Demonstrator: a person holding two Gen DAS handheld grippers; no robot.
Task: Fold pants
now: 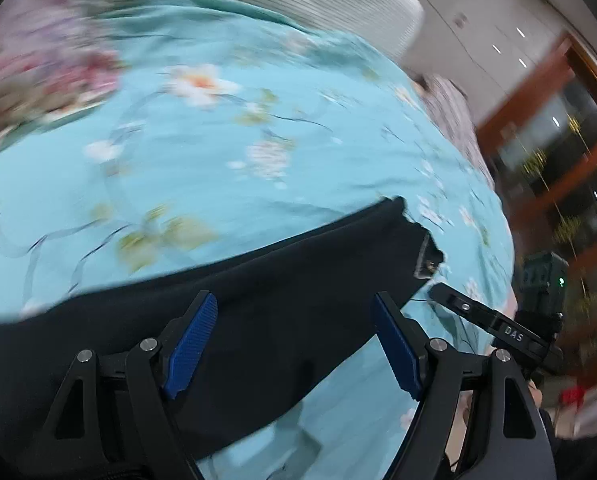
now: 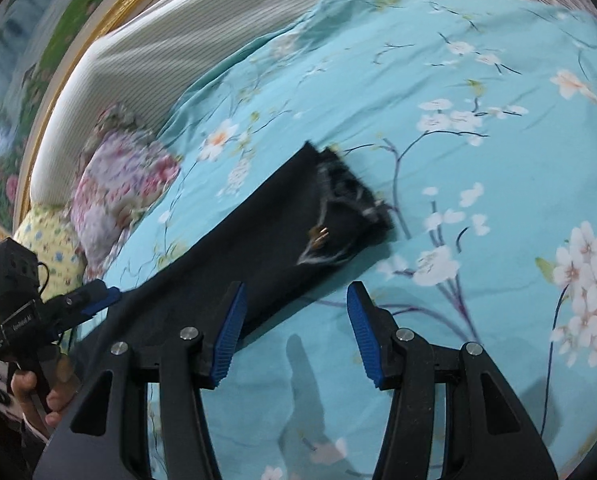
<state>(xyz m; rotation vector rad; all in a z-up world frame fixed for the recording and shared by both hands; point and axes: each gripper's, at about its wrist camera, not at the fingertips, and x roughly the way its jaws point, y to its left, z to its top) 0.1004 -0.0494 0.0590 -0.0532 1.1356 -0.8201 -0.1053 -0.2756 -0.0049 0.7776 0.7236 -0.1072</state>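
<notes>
The black pants (image 2: 258,248) lie flat on the bed as a long dark strip. In the right wrist view they run from about 8 o'clock up towards the centre, ending in a waistband (image 2: 350,196) with pale lining and a small metal fastener showing. In the left wrist view the same strip crosses the lower half of the picture from 9 o'clock towards 3 o'clock, its frayed-looking end (image 1: 426,248) near the right side.

The left gripper (image 1: 294,344) hangs above the pants with its jaws wide apart and its blue pads (image 1: 190,344) clear of the cloth; nothing is between them but the fabric lying below. The right gripper (image 2: 292,336) has its jaws set apart at a middling width, over bare sheet just beside the edge of the pants, holding nothing. A hand (image 2: 38,396) at 8 o'clock in the right wrist view grips the handle of the left tool.

Under everything lies a turquoise bedsheet (image 2: 478,60) printed with pale blossoms and thin branches. A flowered pillow (image 2: 118,184) sits at about 9 o'clock, touching a yellow patterned one (image 2: 50,236) below it. Behind them stands a ribbed off-white headboard (image 2: 146,52). The left wrist view is blurred.
</notes>
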